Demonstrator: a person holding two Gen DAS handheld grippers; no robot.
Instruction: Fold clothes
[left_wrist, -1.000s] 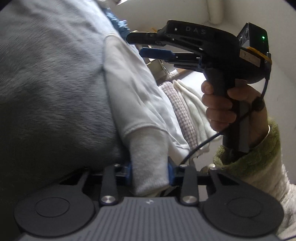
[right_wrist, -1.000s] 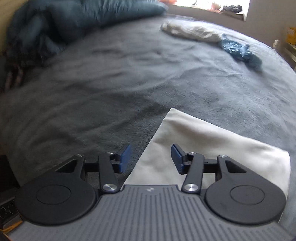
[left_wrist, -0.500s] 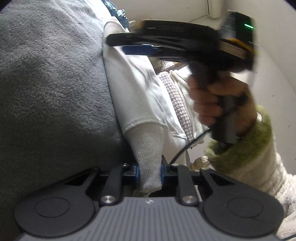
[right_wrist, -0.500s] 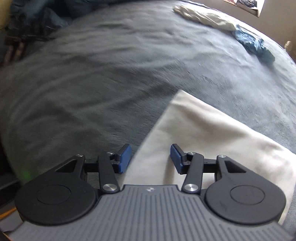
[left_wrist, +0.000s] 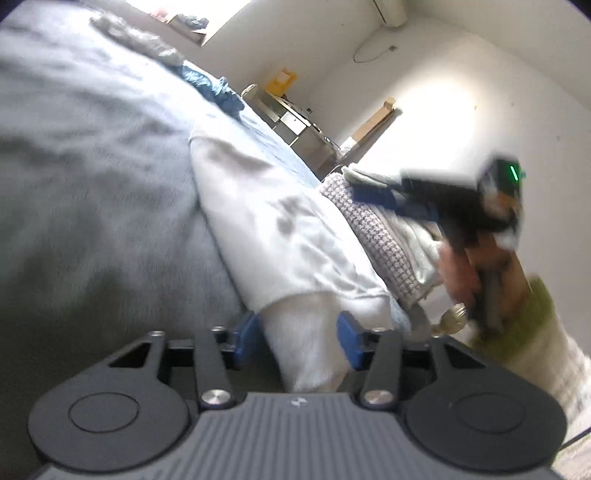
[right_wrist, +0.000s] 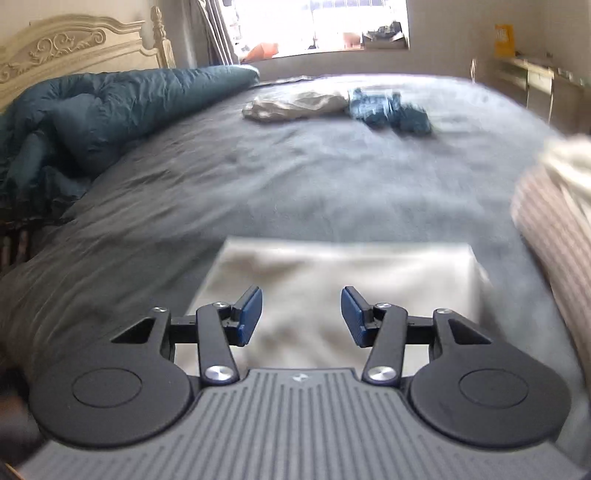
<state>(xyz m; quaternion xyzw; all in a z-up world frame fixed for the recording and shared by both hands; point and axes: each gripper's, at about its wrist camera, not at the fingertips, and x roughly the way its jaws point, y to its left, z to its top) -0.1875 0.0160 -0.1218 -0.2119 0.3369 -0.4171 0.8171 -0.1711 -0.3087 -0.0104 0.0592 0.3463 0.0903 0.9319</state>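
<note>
Left tongs (left_wrist: 299, 338): jaws opening, the ribbed cuff (left_wrist: 306, 343) of the white sweatshirt (left_wrist: 280, 225) lies between the pads, no longer pinched. Right tongs (right_wrist: 301, 317): half-spread, empty, hovering over the folded sweatshirt at the bed's (right_wrist: 295, 177) near edge. Folded stack (left_wrist: 384, 236) just beside it. Beige garment (right_wrist: 295, 105) and blue garment (right_wrist: 388, 109) lie near the far edge.
</note>
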